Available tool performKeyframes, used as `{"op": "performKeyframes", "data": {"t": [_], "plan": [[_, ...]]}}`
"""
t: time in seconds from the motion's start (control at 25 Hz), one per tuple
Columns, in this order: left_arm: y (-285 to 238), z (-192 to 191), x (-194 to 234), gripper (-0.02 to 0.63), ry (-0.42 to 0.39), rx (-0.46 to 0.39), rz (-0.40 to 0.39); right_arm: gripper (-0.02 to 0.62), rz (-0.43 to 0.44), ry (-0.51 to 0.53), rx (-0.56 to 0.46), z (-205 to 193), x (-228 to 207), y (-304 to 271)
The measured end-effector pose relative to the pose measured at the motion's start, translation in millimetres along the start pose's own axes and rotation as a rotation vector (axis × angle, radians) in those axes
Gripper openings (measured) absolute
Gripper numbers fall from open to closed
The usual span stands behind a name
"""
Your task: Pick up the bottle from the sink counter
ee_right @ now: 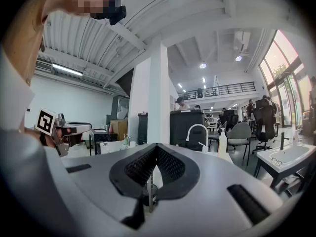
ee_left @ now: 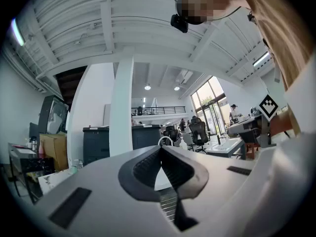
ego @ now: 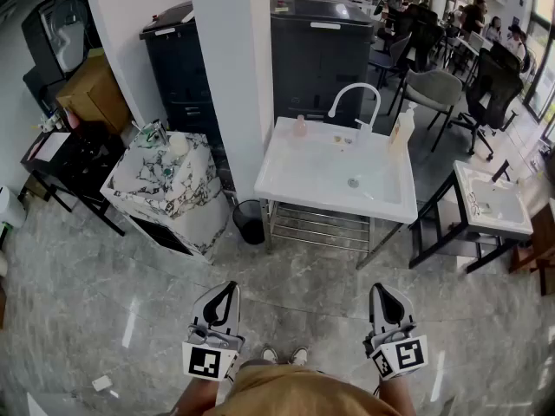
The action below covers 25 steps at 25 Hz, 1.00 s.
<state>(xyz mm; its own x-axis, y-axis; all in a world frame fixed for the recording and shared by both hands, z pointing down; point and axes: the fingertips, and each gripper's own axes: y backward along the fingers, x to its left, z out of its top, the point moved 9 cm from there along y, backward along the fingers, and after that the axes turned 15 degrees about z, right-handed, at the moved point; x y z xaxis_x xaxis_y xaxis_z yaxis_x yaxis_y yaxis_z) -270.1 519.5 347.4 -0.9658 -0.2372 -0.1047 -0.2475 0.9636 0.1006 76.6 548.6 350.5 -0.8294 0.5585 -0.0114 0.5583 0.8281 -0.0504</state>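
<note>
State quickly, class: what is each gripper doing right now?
Left gripper: jaws shut, holding nothing.
Right gripper: jaws shut, holding nothing.

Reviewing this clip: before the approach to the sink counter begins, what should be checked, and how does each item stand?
1. Target present: ok. The white bottle stands upright at the right rear corner of the sink, beside the faucet.
2. Left hand-held gripper empty: ok, jaws together on nothing.
3. Right hand-held gripper ready to grasp: not ok, jaws together, must open first.
4. Target within reach: not ok, floor separates both grippers from the sink.
5. Look-alikes: ok, the pink bottle stands apart at the left rear.
6. Bottle fill level: cannot tell.
</note>
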Motion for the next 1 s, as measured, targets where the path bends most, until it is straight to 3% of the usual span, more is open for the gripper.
{"op": "performKeyframes", "data": {"t": [0.32, 0.52, 1.0], "plan": [[2.6, 0.9, -10.3, 0.002, -0.005, 0.001, 0.008, 0.000, 0.010, 0.006, -0.004, 0.4, -7.1, 5.6], [1.4, -1.6, -18.7, 0.002, -0.005, 0.007, 0.016, 0.000, 0.005, -0.051, -0.050, -3.6, -19.7, 11.3], [-13.4, 0.5, -55.3, 0.002, -0.032, 0.000, 0.035, 0.000, 0.049, -0.014, -0.030, -10.1, -55.6, 13.7]]}}
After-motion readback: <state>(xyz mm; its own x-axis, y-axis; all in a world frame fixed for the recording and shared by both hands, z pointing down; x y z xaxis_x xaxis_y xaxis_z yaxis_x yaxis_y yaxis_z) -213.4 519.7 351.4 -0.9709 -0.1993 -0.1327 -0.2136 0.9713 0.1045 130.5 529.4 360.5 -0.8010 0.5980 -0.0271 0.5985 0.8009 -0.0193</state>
